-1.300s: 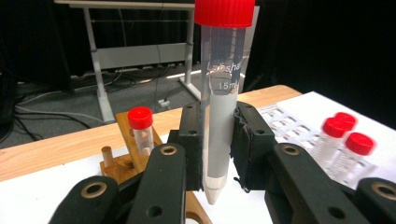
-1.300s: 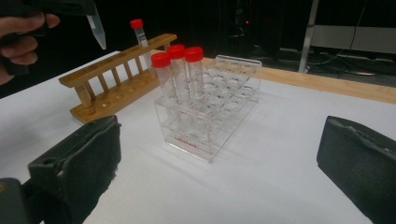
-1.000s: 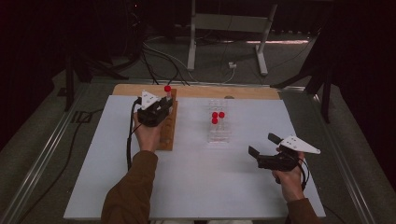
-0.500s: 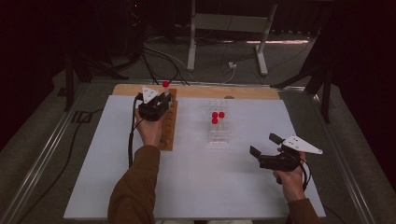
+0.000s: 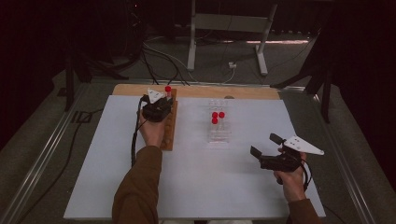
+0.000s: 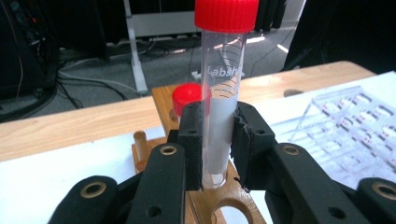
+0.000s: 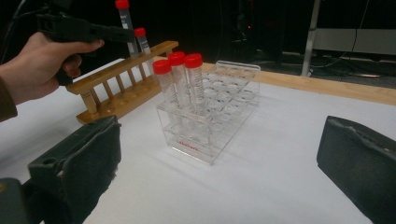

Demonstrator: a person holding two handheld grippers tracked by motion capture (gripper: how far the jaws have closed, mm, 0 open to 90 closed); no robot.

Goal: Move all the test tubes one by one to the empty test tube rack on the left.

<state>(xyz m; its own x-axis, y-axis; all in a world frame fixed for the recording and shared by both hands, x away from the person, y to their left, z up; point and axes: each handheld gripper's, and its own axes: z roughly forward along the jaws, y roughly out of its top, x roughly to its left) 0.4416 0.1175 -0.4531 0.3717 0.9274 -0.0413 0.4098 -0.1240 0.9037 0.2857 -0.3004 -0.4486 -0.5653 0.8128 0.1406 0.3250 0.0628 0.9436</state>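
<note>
My left gripper is shut on a clear red-capped tube and holds it upright over the far end of the wooden rack. The tube's bottom hangs just above a hole in the rack's top bar. Another red-capped tube stands in the rack right behind it. A clear plastic rack mid-table carries three red-capped tubes. Near the table's right front, my right gripper is open with nothing in it.
A white sheet covers the table, with a wooden strip along its far edge. Beyond the table are cables and a metal stand on the floor. A metal rail runs along the left.
My left gripper has carried the tube a little down and toward the near side over the wooden rack's far end. My right gripper has stayed where it was.
</note>
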